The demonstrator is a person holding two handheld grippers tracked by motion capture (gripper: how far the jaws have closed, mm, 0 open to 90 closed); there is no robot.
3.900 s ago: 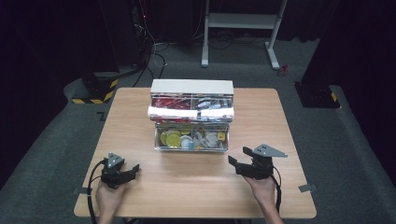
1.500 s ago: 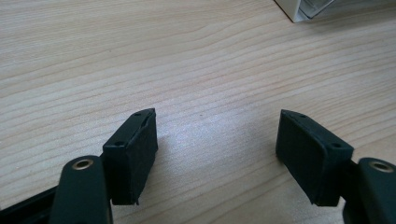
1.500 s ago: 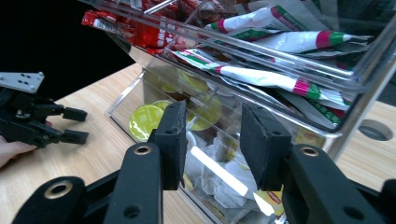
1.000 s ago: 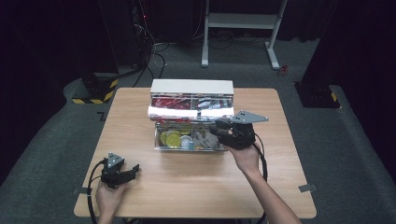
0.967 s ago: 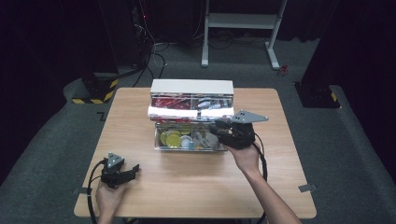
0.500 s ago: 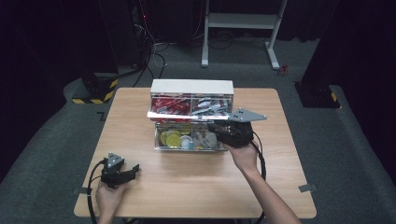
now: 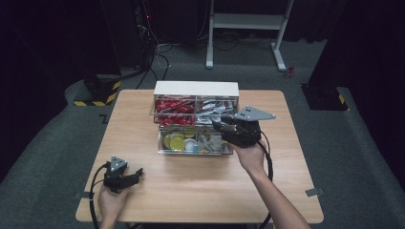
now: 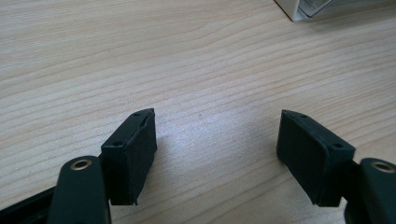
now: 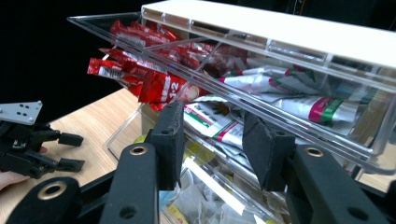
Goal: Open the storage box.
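Your right gripper (image 9: 212,140): jaws part-open at clear drawer (image 9: 261,109) edge, gripping nothing. Left gripper (image 8: 219,151): jaws wide, empty, over surface (image 8: 140,56) near-left corner.

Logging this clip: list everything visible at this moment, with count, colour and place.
Wooden table: one, light wood, centre.
Clear plastic two-tier organiser with white top: one, mid-table, drawers open.
Red sachets: many, upper left compartment.
White sachets: several, red and green print, upper right compartment.
Yellow discs: several, lower left compartment.
White metal frame: one, on the floor beyond the table.
Left tongs: black, open, near left edge of the table.
Right tongs: black, open, at the upper drawer's front.
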